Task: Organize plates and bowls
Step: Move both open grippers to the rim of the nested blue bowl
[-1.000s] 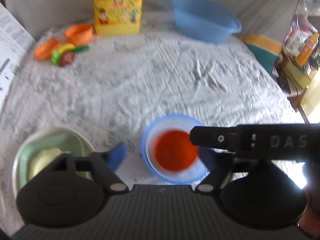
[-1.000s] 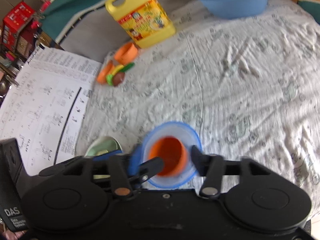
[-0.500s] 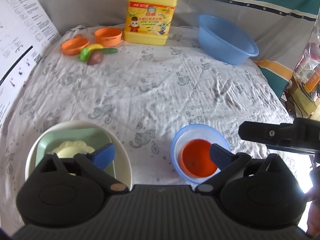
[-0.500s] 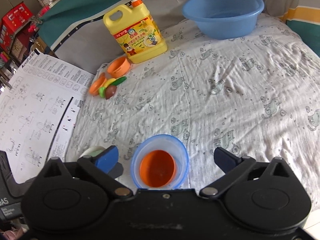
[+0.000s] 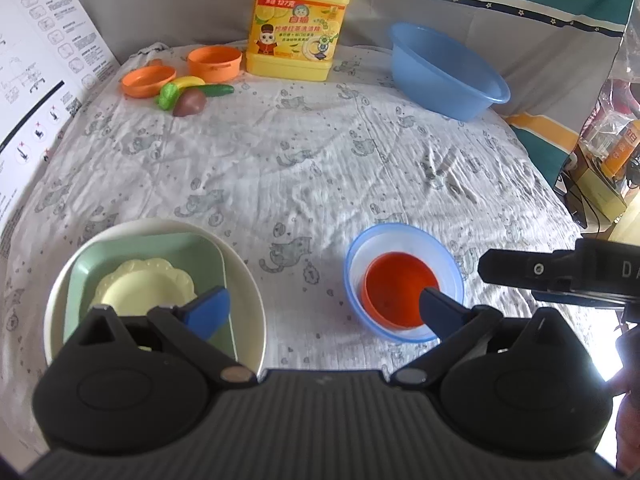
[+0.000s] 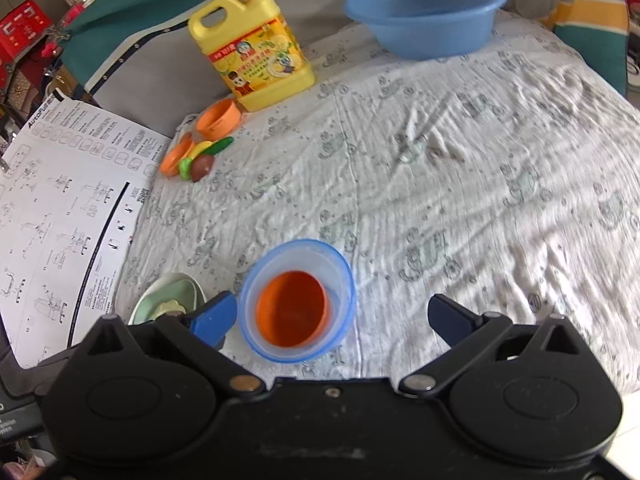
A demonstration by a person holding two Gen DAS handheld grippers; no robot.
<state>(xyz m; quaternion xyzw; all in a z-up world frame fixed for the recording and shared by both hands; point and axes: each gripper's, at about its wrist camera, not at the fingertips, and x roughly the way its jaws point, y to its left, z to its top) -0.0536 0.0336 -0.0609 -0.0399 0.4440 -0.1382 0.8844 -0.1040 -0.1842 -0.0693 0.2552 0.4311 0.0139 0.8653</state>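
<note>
The near edge of the round white plate (image 5: 248, 280) and of the clear blue bowl (image 5: 352, 264) is cut off behind the left gripper (image 5: 326, 306) body, and in the right wrist view the plate stack (image 6: 160, 300) shows only as a sliver past the right gripper's (image 6: 334, 314) left finger, so its far rim is all that can be read there. The left wrist view alone lays the stack open: a mint-green square plate (image 5: 192, 252) sits inside the white one and a pale yellow scalloped plate (image 5: 136, 284) inside that, under the left fingertip (image 5: 208, 310). The orange bowl (image 6: 292, 310) sits nested in the blue bowl (image 6: 340, 276), which lies between the right gripper's fingers, nearer the left one and apart from both; in the left view the same pair lies under the right fingertip. Only the right view shows the pump on the yellow detergent jug (image 6: 256, 52); the blue basin (image 6: 424, 20) stands far ahead of both tools, and the toy vegetables (image 5: 188, 96) with two small orange dishes lie ahead to the left. Both grippers have just been opening; their jaws stand spread wide with nothing clamped, tilted down at the printed cloth (image 5: 320, 160). The right gripper's black finger pokes in at the left view's right edge, with part of a hand (image 5: 628, 400) dim and cut off there
</note>
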